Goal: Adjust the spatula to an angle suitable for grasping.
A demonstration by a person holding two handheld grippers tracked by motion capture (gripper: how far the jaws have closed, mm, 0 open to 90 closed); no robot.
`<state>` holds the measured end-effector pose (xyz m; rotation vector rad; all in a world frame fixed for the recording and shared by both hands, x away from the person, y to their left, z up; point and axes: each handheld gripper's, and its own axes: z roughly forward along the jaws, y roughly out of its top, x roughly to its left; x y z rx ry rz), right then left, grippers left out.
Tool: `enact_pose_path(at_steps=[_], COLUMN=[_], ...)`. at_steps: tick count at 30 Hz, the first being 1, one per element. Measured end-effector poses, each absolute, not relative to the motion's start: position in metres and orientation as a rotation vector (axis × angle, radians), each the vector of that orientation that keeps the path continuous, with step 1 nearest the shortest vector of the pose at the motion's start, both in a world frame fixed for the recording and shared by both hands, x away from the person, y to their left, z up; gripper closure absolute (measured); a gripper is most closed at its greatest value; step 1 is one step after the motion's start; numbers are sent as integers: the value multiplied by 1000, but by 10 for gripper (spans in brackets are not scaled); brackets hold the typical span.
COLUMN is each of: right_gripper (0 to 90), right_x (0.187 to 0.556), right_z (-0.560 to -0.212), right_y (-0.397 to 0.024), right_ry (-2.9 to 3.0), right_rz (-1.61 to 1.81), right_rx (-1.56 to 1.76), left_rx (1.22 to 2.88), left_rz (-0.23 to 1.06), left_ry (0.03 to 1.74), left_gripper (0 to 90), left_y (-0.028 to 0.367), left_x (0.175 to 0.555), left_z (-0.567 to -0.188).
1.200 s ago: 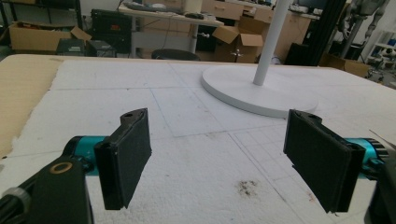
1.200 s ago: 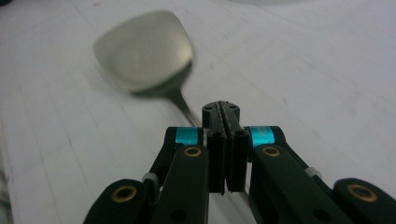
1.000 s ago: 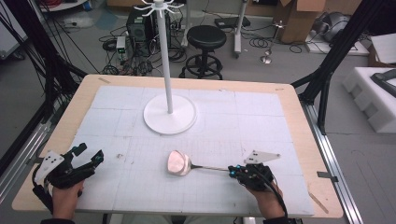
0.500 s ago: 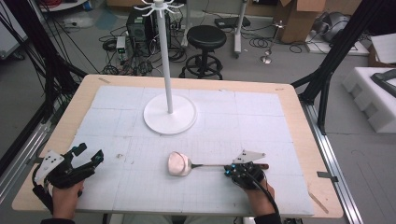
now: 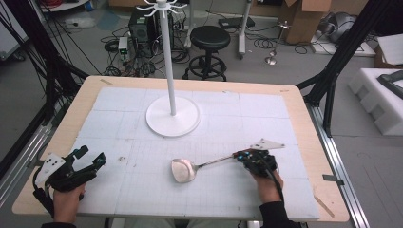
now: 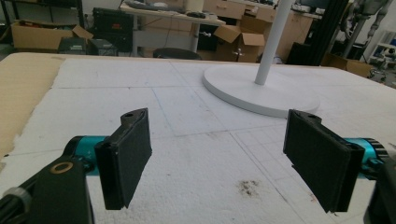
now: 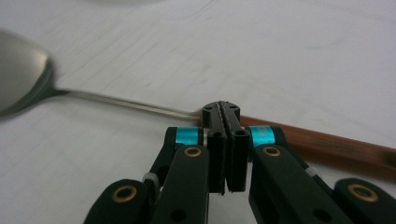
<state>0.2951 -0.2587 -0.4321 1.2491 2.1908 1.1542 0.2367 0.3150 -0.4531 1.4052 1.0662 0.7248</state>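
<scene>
A metal ladle (image 5: 183, 170) with a brown wooden handle lies on the white mat, its bowl toward the table's middle. My right gripper (image 5: 239, 156) is shut, and its tips rest against the ladle's handle where metal meets wood. In the right gripper view the jaws (image 7: 225, 112) are pressed together with nothing between them, and the ladle (image 7: 116, 103) runs across just behind the tips. My left gripper (image 5: 92, 156) stands open near the front left corner, empty, with wide-apart pads (image 6: 126, 158) above bare mat.
A white coat stand (image 5: 172, 116) with a round base rises from the mat's far middle and also appears ahead as the stand's base (image 6: 261, 88). The wooden table edge (image 5: 62, 137) borders the mat. A stool, boxes and cables lie beyond the table.
My right gripper has shifted away from the person, and the ladle's handle end has swung that way with it. The bowl has barely moved. The left gripper has stayed put.
</scene>
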Motion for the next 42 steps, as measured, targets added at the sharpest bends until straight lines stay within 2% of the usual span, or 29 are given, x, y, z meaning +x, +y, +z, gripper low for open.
enact_pose_path(at_steps=[5,10,13,24,42], right_gripper=[894,893,894,894,894], right_x=[310,322,333,336,338], right_z=[-430,-439,-448,-450,-450], right_y=[-315,-329,-323,-314,-238], right_ry=[1959,1937,1988,2057,2243], right_rz=[995,958,928,974,1116], right_rx=[1428,1495,1478,1409,1298], left_rx=[1408,1409,1410,1407,1410], left_rz=[730,728,729,723,717], left_ry=[1066,1068,1067,1072,1075], left_gripper=[235,236,236,236,236], left_y=[314,315,315,315,315], left_x=[237,237,237,237,238], left_z=[-453,-453,-453,-453,-453])
